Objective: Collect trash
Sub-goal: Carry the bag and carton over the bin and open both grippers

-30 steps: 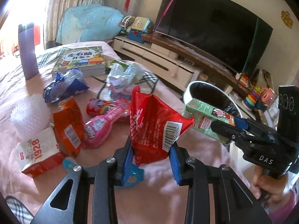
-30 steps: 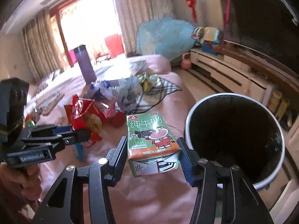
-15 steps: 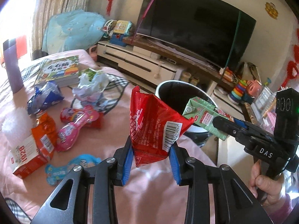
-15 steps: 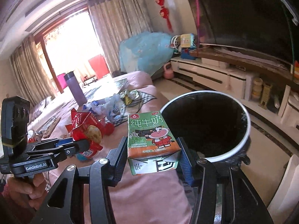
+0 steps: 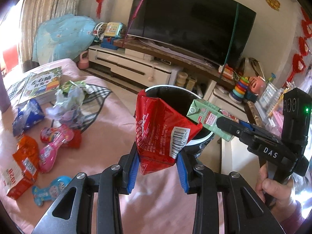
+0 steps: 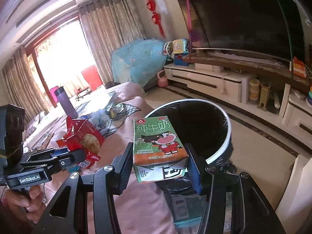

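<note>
Both my grippers hold trash at the bin.

My left gripper pinches the base of the red snack bag, upright over the pink bedspread, near its edge and just before the white-rimmed bin. My right gripper clamps the green milk carton by its sides, held at the bin's near rim. On the bedspread's left side lie the blue wrapper, orange packet, pink bottle and crumpled plastic; a picture book sits toward the far edge.
</note>
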The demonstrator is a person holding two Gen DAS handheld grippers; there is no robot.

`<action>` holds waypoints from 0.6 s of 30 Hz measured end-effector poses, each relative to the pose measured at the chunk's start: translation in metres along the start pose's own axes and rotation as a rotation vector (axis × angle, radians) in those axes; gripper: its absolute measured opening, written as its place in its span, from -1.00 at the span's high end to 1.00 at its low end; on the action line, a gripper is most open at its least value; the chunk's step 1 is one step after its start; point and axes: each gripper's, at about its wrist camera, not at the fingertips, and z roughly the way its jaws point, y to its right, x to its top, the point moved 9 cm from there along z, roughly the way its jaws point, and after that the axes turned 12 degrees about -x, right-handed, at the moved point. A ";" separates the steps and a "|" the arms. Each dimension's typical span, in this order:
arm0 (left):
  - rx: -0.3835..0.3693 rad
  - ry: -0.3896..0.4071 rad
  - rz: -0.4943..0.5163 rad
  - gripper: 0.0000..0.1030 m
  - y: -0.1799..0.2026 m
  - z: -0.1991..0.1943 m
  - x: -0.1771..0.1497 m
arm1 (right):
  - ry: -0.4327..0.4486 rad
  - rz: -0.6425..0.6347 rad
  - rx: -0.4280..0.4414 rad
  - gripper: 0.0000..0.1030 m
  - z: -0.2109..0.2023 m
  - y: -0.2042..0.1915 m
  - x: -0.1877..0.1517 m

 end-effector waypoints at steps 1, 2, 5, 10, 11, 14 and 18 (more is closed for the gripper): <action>-0.004 -0.003 0.003 0.34 0.002 0.004 0.002 | 0.002 0.005 -0.006 0.00 0.000 0.003 0.001; -0.007 -0.007 0.008 0.34 0.002 0.007 0.004 | 0.003 0.006 -0.010 0.00 0.000 0.006 0.002; -0.011 -0.021 0.022 0.34 0.006 0.020 0.010 | 0.008 0.005 -0.026 0.00 0.001 0.012 0.007; -0.022 -0.041 0.042 0.33 0.012 0.041 0.022 | 0.005 0.001 -0.048 0.00 0.007 0.021 0.015; -0.023 -0.043 0.045 0.33 0.013 0.044 0.025 | 0.001 0.002 -0.051 0.00 0.009 0.024 0.015; -0.028 -0.050 0.047 0.33 0.014 0.055 0.032 | -0.012 0.016 -0.059 0.00 0.016 0.032 0.017; -0.026 -0.065 0.054 0.32 0.017 0.071 0.040 | -0.030 0.034 -0.065 0.00 0.025 0.040 0.018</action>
